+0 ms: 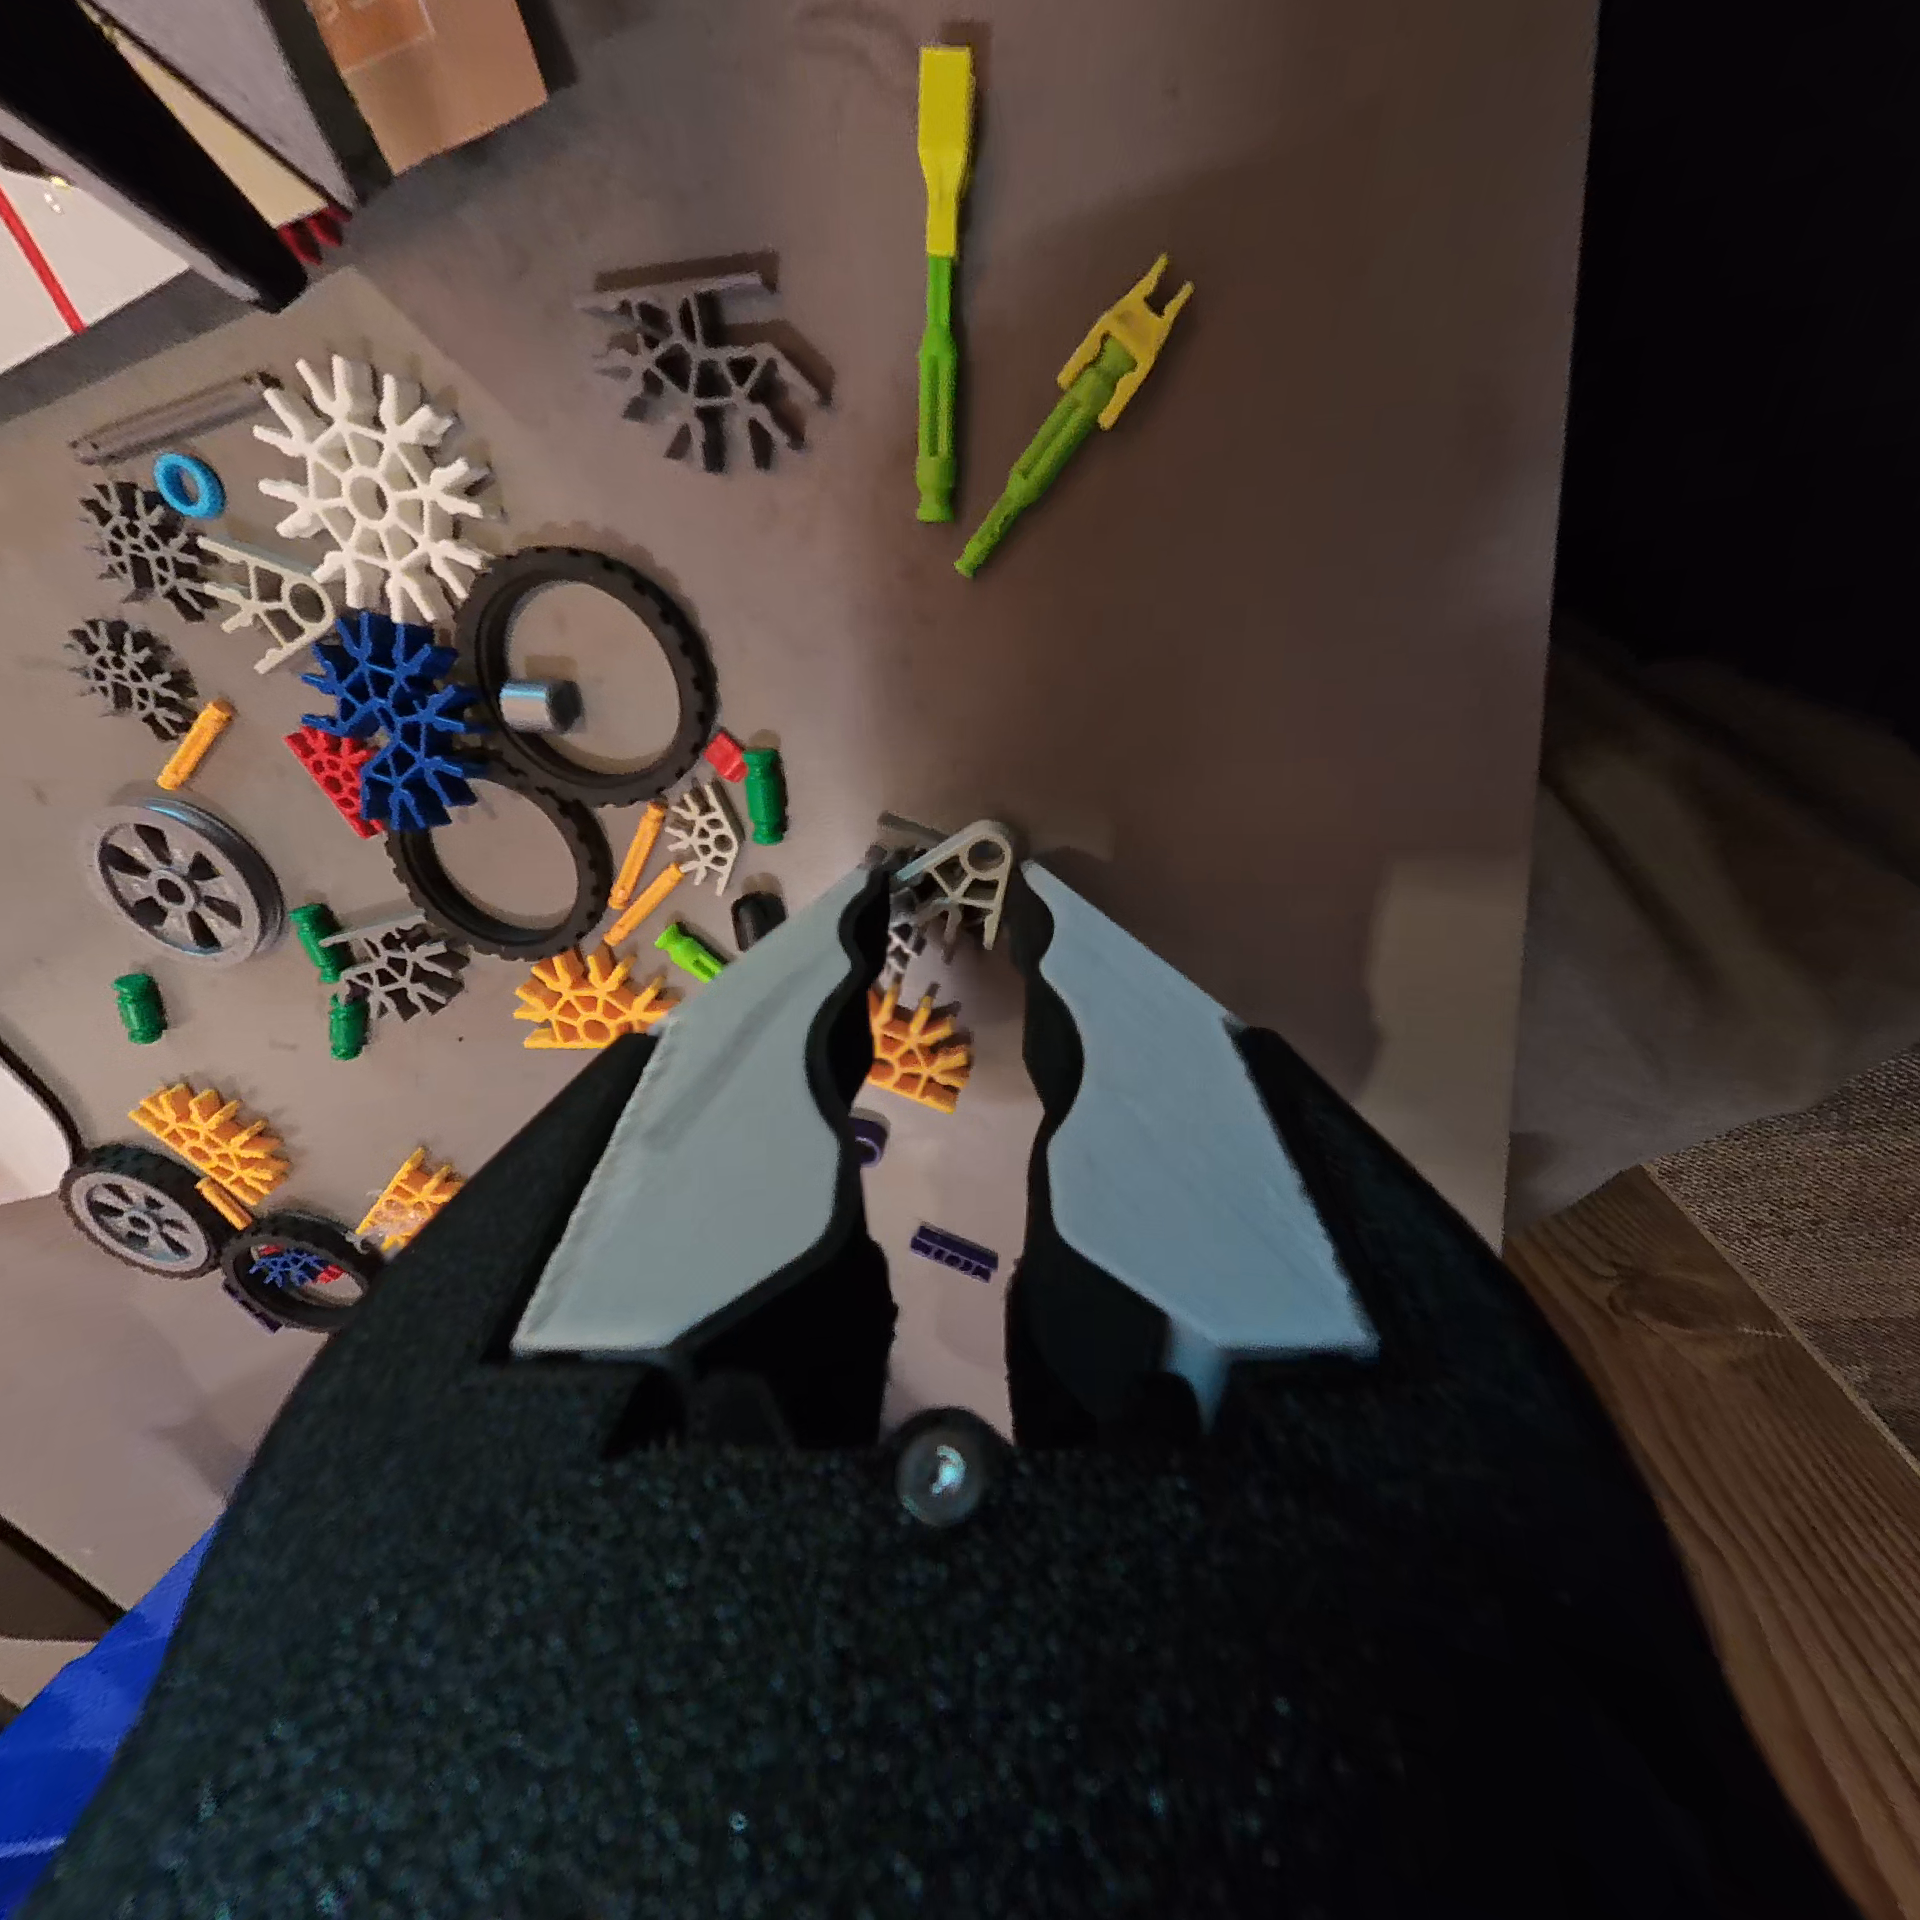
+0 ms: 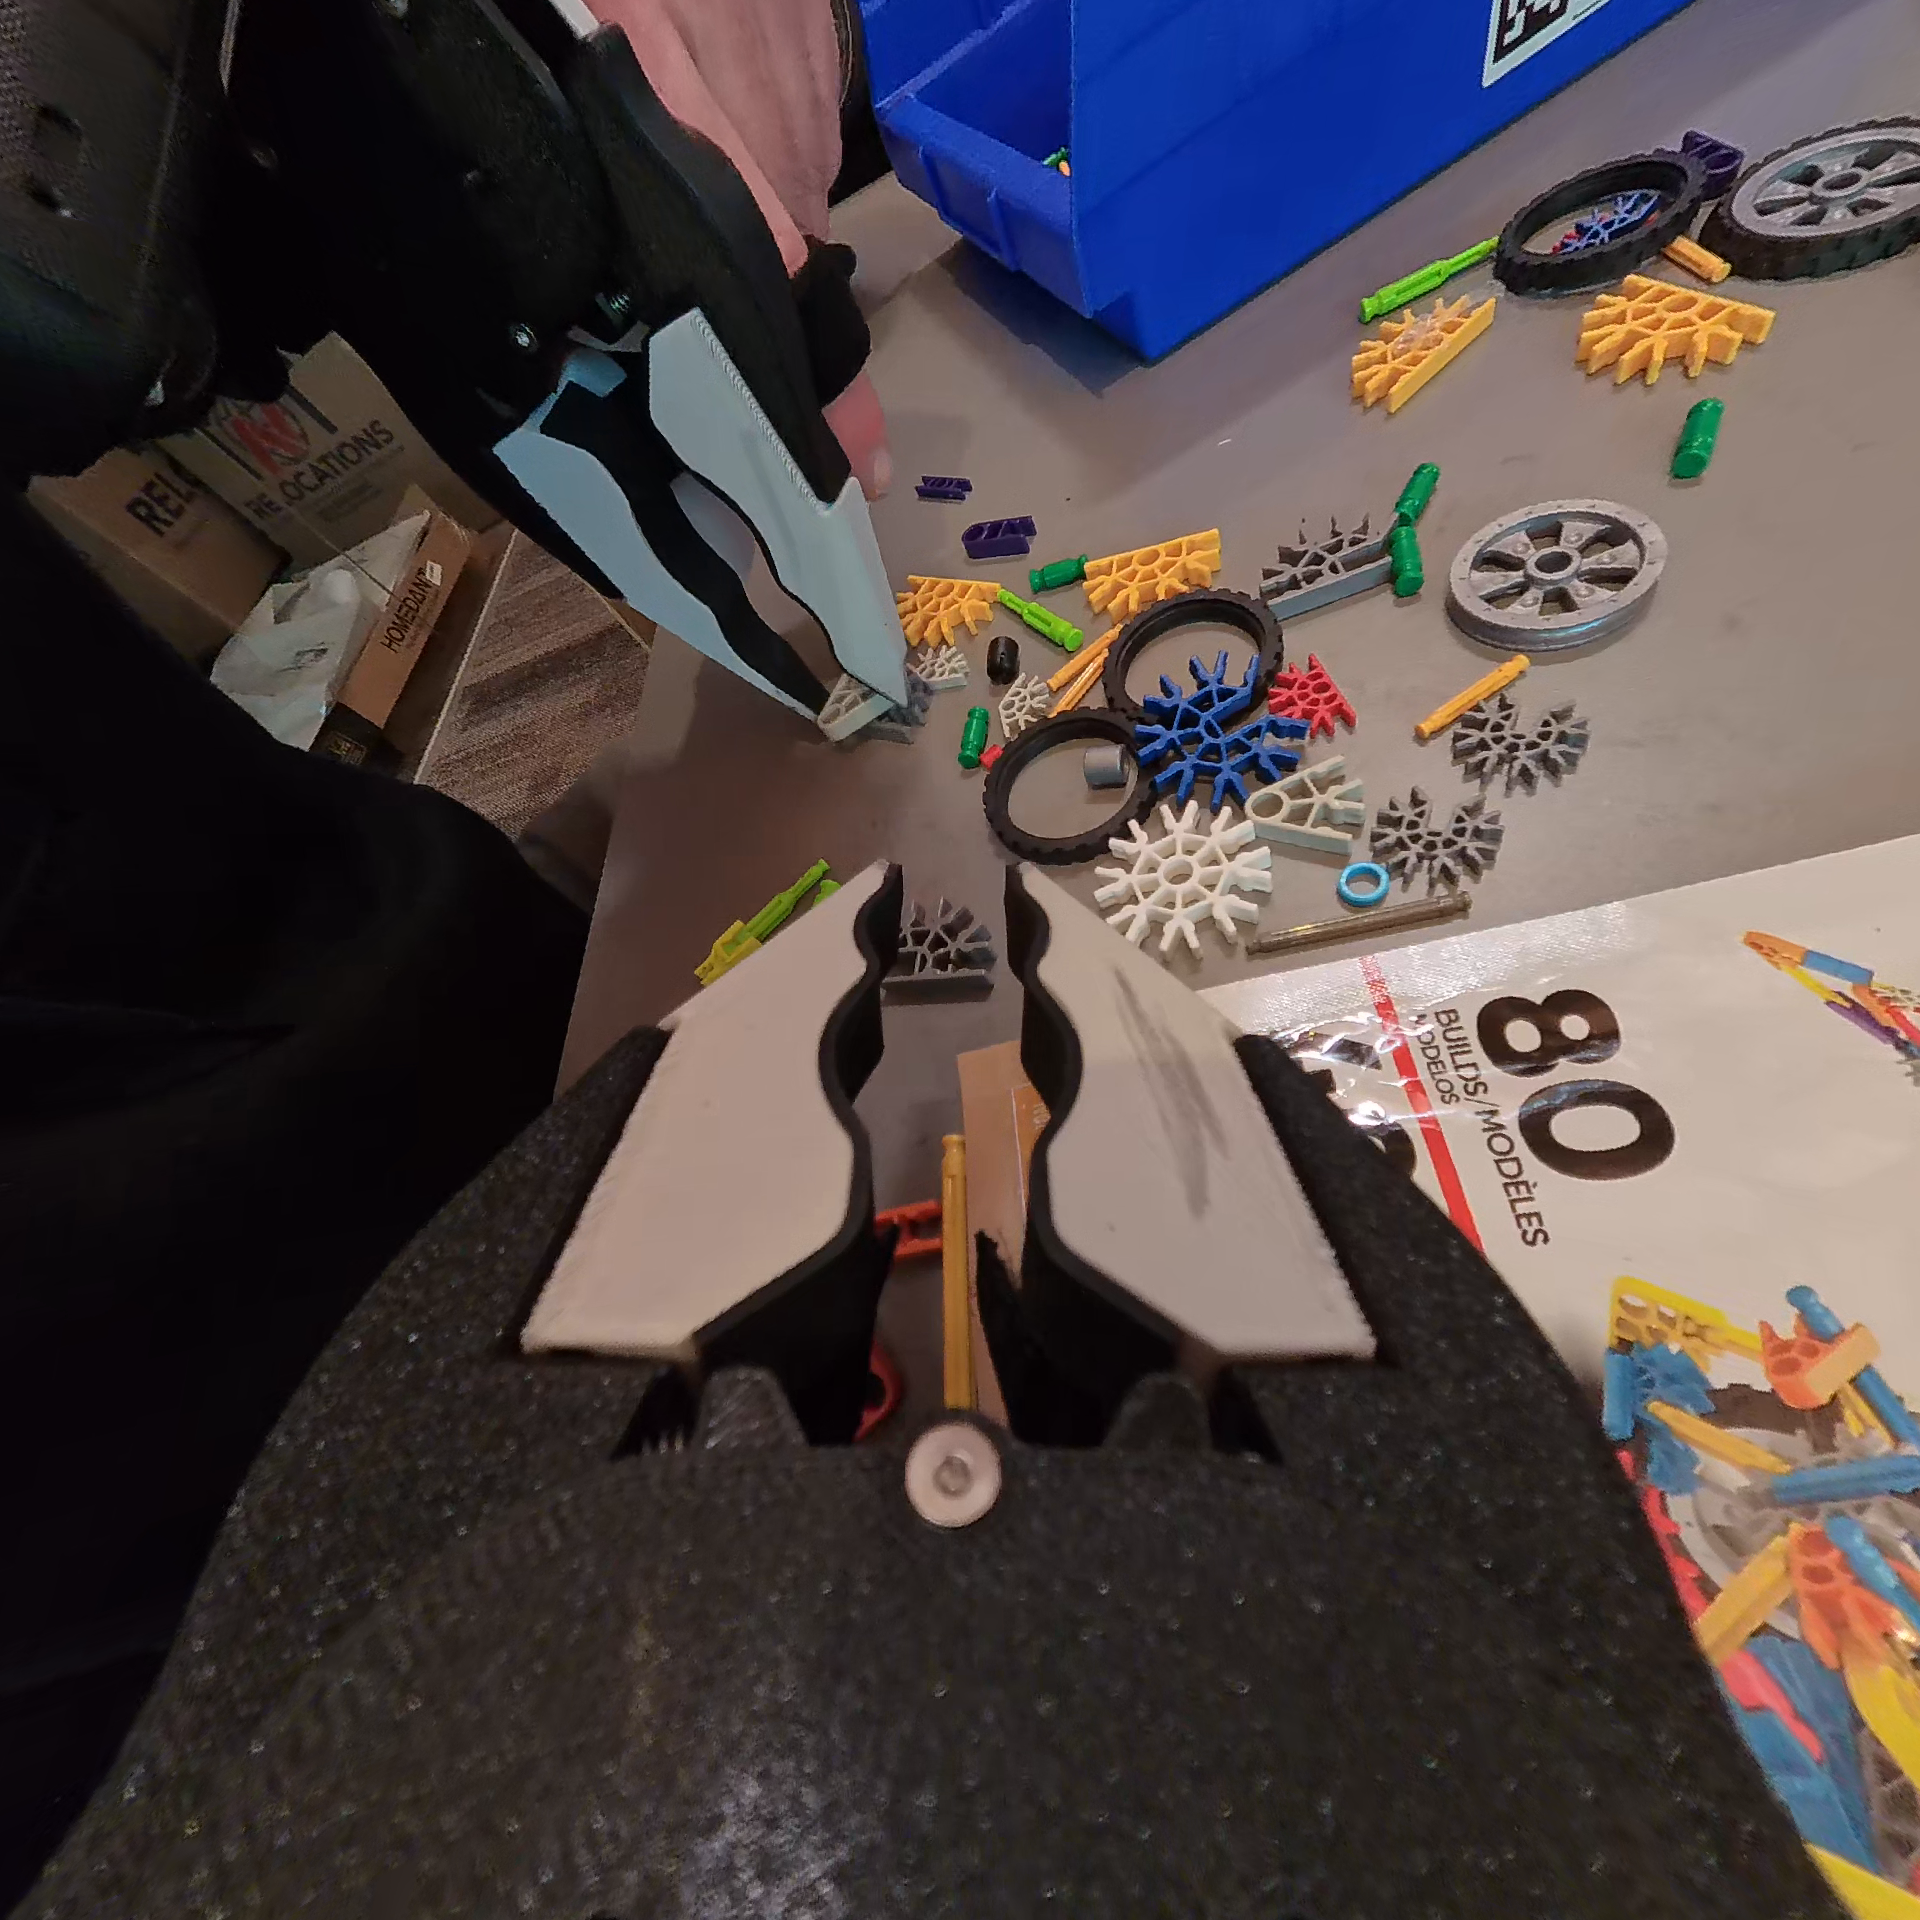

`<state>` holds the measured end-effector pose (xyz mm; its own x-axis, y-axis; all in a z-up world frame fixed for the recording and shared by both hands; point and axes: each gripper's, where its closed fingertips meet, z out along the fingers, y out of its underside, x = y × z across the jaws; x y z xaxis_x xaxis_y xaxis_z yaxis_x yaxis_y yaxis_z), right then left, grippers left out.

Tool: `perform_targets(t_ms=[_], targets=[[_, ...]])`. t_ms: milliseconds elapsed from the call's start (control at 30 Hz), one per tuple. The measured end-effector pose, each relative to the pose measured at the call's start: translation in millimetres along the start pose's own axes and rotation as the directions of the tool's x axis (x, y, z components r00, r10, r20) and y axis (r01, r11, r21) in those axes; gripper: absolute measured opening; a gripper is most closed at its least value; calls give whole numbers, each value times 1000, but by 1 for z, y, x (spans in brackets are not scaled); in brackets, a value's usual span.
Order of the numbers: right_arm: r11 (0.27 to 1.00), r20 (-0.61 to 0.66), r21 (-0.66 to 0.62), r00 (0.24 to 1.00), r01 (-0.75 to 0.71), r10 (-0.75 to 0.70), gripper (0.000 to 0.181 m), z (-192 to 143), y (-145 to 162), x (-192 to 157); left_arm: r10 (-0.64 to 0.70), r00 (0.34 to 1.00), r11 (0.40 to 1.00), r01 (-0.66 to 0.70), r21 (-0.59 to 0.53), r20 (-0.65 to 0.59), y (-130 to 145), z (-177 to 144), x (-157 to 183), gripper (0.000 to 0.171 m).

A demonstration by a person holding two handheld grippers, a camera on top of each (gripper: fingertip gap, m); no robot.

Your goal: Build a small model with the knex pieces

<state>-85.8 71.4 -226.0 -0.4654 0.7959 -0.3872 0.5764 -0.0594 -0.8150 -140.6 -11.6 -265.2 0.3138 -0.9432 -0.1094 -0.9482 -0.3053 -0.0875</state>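
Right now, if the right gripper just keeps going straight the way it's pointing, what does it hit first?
Most likely the dark grey connector piece lying on the grey table, directly between the open right gripper fingertips. Depth is hard to judge, so the gripper could pass above it.

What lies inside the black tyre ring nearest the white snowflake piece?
Inside the tyre ring a short grey cylinder stands on bare table. A blue snowflake connector overlaps the ring's rim, so whatever lies under it is hidden.

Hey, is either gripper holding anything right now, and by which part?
The left gripper pinches a light grey connector by its spoked edge, hub end sticking out. The right gripper is open and empty.
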Motion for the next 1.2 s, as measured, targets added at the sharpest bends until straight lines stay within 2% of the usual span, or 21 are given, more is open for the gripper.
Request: perform_targets(t_ms=[400, 567, 733, 967, 1100, 1200], targets=[[1000, 1, 1, 1000, -1, 1, 18, 0, 0, 0, -45, 998, 998, 42, 53, 50, -3, -11, -12, 40], [1000, -1, -1, 1000, 1, -1, 18, 0, 0, 0, -114, 987, 992, 108, 58, 113, 15, -42, -26, 41], [1000, -2, -9, 1000, 4, -4, 18, 1, 2, 0, -201, 962, 979, 200, 23, 186, 52, -79, -35, 41], [1000, -4, -12, 1000, 7, -7, 18, 1, 2, 0, -288, 914, 947, 316, -56, 285, 107, -108, -43, 39], [1000, -5, -13, 1000, 8, -8, 18, 1, 2, 0, -353, 858, 891, 429, -145, 372, 164, -136, -53, 35], [1000, -6, -17, 1000, 11, -11, 18, 2, 2, -1, -402, 829, 834, 507, -218, 389, 212, -147, -59, 31]])
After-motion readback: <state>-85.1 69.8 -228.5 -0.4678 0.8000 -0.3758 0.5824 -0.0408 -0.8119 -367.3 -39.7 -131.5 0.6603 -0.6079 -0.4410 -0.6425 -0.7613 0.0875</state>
